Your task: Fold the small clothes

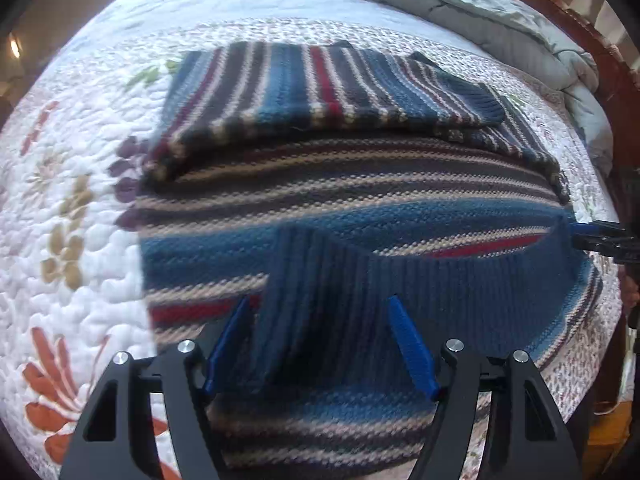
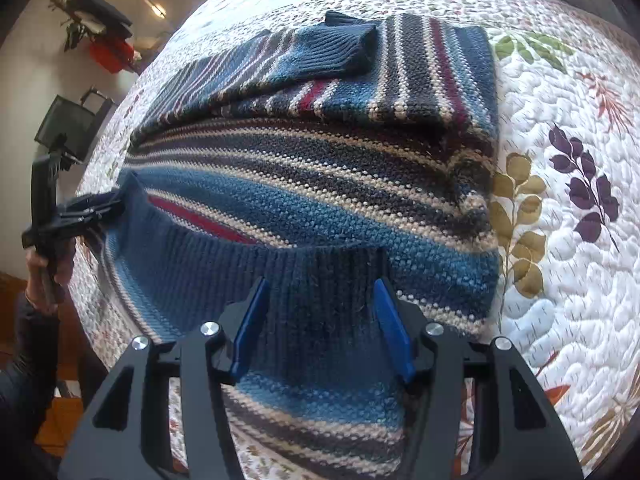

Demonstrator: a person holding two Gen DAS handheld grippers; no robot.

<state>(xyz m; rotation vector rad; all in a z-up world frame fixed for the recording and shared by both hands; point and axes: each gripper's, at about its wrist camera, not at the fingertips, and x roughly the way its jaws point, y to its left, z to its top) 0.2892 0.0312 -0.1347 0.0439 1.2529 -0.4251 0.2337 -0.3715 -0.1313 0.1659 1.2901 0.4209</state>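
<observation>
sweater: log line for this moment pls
sweater: flat on quilt, sleeve folded across | left tool: gripping ribbed hem, lifted | right tool: gripping hem

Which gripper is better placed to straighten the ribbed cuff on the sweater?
Probably right. The cuff lies nearer the right edge of the sweater, the side where the right gripper stands; the left gripper is at the opposite corner of the hem.
</observation>
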